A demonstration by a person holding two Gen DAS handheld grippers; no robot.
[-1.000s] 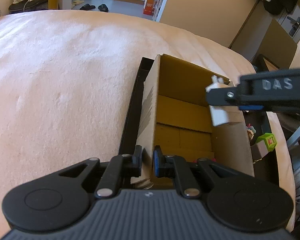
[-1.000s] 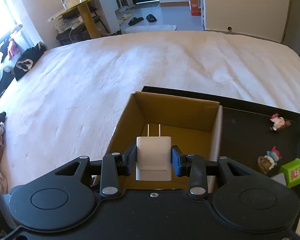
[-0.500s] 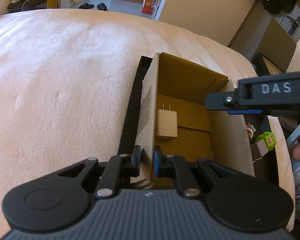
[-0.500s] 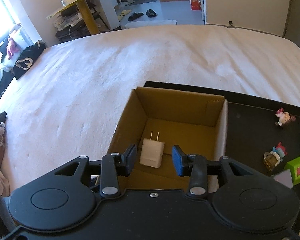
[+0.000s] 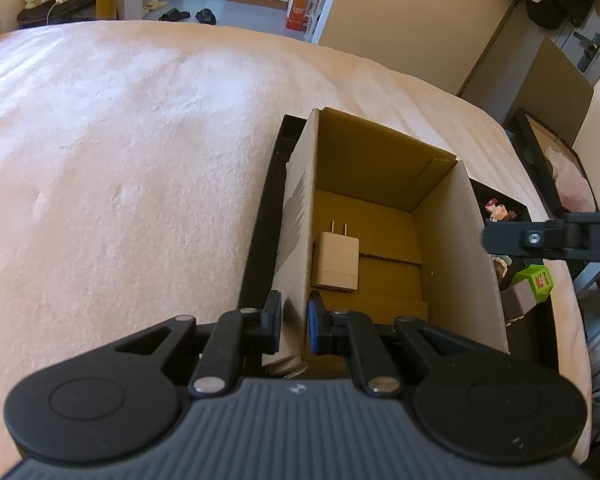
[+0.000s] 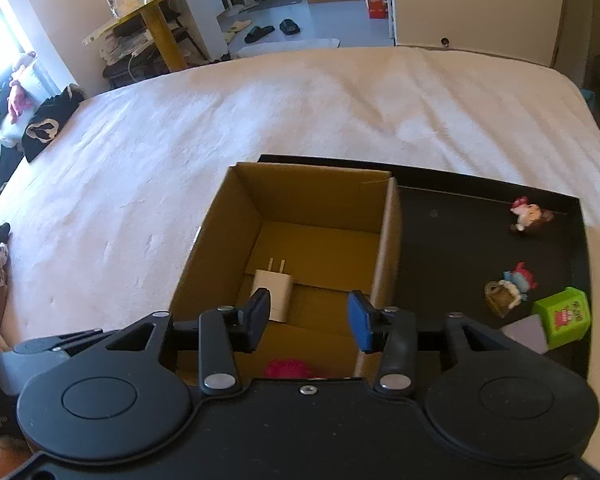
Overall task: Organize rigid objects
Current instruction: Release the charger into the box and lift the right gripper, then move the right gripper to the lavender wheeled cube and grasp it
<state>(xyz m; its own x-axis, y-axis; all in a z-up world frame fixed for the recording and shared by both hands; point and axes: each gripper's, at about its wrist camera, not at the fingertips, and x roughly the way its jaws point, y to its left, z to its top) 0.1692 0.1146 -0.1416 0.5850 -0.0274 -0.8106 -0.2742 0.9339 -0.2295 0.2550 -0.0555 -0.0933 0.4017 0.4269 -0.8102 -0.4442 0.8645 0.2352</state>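
Note:
A white plug adapter (image 5: 336,261) lies flat on the floor of an open cardboard box (image 5: 456,232); it also shows in the right wrist view (image 6: 276,288). My left gripper (image 5: 294,322) is shut on the box's near left wall. My right gripper (image 6: 309,320) is open and empty above the box's near edge (image 6: 386,248). Something pink (image 6: 288,369) lies in the box's near end, mostly hidden by the gripper body.
The box stands on a black tray (image 6: 460,240) on a cream bed (image 6: 220,120). On the tray lie a small doll (image 6: 530,216), a second figurine (image 6: 508,288) and a green cube (image 6: 564,316). A grey block (image 6: 526,334) sits beside the cube.
My right gripper opened and let go of the white adapter, which dropped to the box floor. The right gripper then drew back to the right. The left gripper kept its hold.

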